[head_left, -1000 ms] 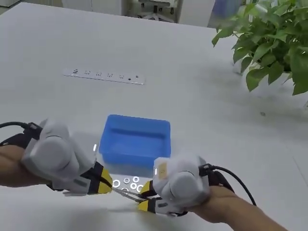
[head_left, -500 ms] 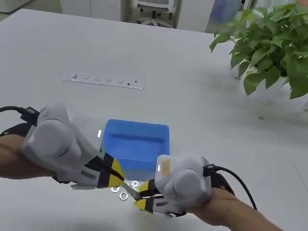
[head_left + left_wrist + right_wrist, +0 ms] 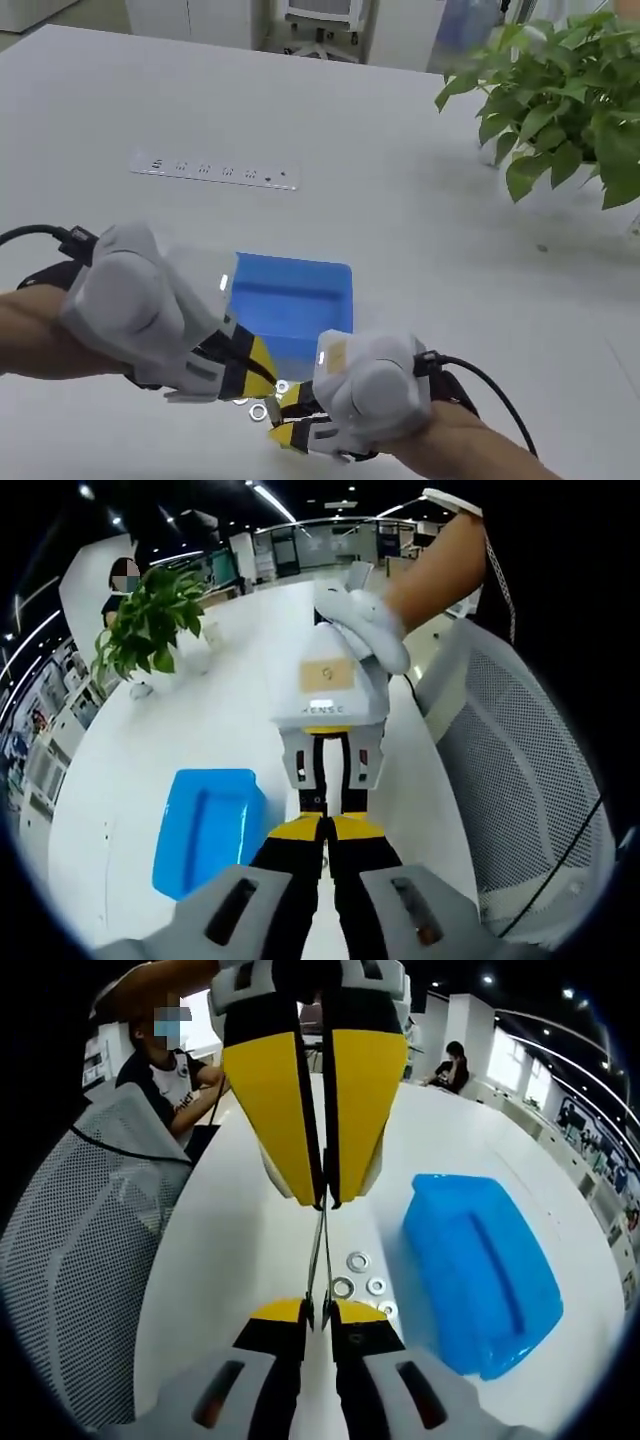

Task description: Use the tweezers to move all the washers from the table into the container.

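- I see the left hand-held gripper [image 3: 268,378] low on the near left of the white table [image 3: 420,200], its yellow jaw tips pointing toward the right hand-held gripper [image 3: 284,428], which sits just beside it on the near side.
- In the right gripper view, the tweezers [image 3: 319,1250] run as a thin metal strip straight from one pair of jaws to the other.
- The left hand-held gripper [image 3: 326,1198] comes down from the top of that view with its yellow jaws pressed together on one end of the tweezers.
- The right hand-held gripper [image 3: 320,1312] has its own jaws nearly closed, pinching the other end.
- In the left gripper view, the left hand-held gripper [image 3: 327,830] meets the right hand-held gripper [image 3: 330,780] almost tip to tip; I cannot make out the tweezers there.
- Four washers [image 3: 357,1261] lie flat on the table in a loose cluster, between the tweezers and the near wall of the container [image 3: 480,1260]. None of them touches the tweezers.
- In the head view, the washers [image 3: 259,409] show just under the two sets of jaw tips.
- The container [image 3: 295,290] is a blue rectangular tray, sitting just beyond both grippers. I cannot see anything inside it from these angles.
- A white power strip [image 3: 215,168] lies farther back on the table, and a leafy plant [image 3: 560,100] stands at the far right.
- A black cable [image 3: 490,385] trails from the right hand-held gripper over my wrist.
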Demonstrator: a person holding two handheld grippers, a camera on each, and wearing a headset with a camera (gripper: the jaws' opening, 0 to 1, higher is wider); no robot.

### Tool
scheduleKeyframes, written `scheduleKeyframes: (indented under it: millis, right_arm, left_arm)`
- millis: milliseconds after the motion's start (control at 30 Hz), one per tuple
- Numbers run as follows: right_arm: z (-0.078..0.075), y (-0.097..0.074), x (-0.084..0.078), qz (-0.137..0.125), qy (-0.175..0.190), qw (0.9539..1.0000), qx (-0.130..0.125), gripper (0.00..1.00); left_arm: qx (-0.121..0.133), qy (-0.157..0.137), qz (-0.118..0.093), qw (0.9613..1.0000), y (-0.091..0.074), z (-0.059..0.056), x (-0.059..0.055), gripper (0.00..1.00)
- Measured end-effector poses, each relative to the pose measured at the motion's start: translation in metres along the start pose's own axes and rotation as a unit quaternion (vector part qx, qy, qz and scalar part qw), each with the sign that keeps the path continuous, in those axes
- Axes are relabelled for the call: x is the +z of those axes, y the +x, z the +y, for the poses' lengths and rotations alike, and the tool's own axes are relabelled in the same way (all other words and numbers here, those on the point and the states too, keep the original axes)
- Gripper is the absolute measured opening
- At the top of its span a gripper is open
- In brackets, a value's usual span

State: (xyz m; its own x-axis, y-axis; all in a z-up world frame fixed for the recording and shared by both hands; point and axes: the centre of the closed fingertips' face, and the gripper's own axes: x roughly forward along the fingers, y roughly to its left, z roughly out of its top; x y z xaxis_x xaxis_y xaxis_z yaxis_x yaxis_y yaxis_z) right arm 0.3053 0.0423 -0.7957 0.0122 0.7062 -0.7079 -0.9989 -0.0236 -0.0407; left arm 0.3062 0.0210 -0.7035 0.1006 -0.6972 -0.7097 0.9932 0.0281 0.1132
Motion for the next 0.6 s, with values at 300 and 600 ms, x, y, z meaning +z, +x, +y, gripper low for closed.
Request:
scheduleKeyframes:
  millis: [300,600]
  right_arm:
    - [0.001,-0.003,-0.002,0.000,0.002,1.0000,0.001,0.11]
    - [0.003,-0.005,-0.003,0.001,0.000,1.0000,0.001,0.10]
  left_arm:
    - [-0.014,-0.009,-0.018,0.9997,0.008,-0.001,0.006,0.06]
    - [-0.025,-0.008,-0.042,0.9988,0.014,-0.007,0.008,0.05]
